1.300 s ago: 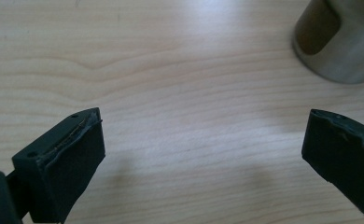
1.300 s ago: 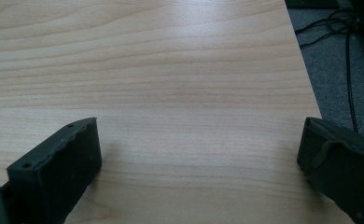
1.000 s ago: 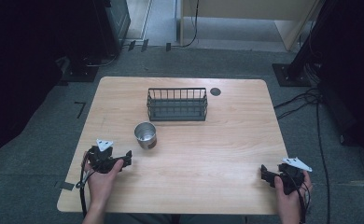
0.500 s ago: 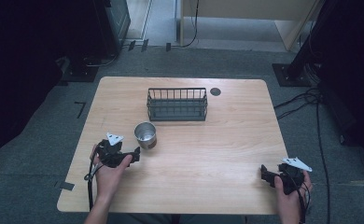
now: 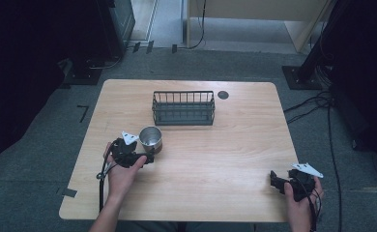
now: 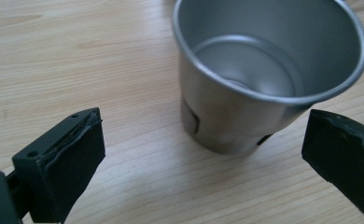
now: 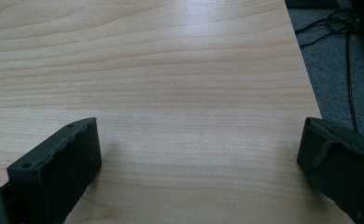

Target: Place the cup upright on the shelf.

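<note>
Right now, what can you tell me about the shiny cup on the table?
The metal cup is silvery and looks like steel, with a rolled rim, wider at the top than the base. It stands upright and empty on the wooden table, in front of the wire basket and apart from it. The left gripper has its jaws open on either side of it, not touching it.

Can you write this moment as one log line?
left gripper: jaws open, nearing shiny metal cup | right gripper: open, idle | black wire basket: empty
</note>
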### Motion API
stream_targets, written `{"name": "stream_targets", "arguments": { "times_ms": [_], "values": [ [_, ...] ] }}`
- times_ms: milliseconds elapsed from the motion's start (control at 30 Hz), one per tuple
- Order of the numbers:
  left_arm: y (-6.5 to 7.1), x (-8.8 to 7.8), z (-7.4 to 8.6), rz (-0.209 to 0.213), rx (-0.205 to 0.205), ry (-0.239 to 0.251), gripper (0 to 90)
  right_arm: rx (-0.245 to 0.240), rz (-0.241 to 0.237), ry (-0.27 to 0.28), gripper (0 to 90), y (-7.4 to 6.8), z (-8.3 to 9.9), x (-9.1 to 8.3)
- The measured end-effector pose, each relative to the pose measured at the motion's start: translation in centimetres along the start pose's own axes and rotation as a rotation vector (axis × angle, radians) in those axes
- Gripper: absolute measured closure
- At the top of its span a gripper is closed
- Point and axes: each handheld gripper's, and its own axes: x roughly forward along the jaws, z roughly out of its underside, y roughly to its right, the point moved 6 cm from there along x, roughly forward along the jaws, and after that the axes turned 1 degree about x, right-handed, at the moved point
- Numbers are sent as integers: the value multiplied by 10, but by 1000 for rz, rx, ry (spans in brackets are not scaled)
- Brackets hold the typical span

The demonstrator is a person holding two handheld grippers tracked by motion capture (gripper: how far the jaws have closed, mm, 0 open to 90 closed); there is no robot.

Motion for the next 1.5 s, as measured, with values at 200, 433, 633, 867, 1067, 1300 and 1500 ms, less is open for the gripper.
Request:
{"name": "stream_targets", "arguments": {
  "times_ms": [200, 433, 633, 867, 1067, 1300, 1500],
  "values": [
    [6, 5, -5, 6, 14, -5, 0, 0, 0, 0, 0, 0, 0, 0],
    [15, 13, -16, 8, 16, -12, 0, 0, 0, 0, 0, 0, 0, 0],
    [18, 17, -23, 4, 17, -18, 0, 0, 0, 0, 0, 0, 0, 0],
    [21, 21, -27, -12, 21, -32, 18, 0, 0, 0, 0, 0, 0, 0],
    [22, 26, -27, -57, 19, -47, 80, 0, 0, 0, 0, 0, 0, 0],
    [23, 28, -29, -56, 27, -52, 173, 1, 0, 0, 0, 0, 0, 0],
    [24, 26, -30, -47, 35, -51, 191, 0, 0, 0, 0, 0, 0, 0]
  ]
}}
